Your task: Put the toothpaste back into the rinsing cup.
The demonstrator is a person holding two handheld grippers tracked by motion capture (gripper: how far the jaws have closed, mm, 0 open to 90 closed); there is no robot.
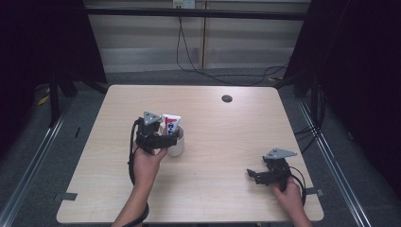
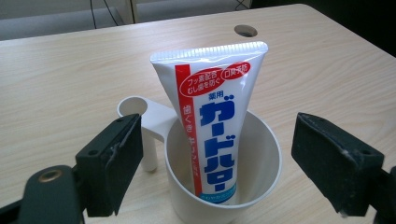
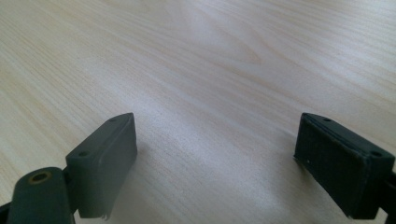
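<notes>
the left gripper (image 2: 217, 163) has its jaws spread around the white plastic cup (image 2: 224, 186), so the red-and-blue printed white toothpaste tube (image 2: 212, 126) stands free inside it, leaning on the rim, while the right gripper (image 3: 217, 163) rests aside with its jaws spread wide over the bare light wooden table (image 3: 210, 70).

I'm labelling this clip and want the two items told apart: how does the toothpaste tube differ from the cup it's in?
The toothpaste tube is flat and printed in red and blue; the cup is round and plain cream-white. The tube stands leaning, crimped end up, rising above the rim; the cup sits upright on the table. The cup has a side handle with a hole; the tube has none. Both sit untouched between the open left gripper.
</notes>
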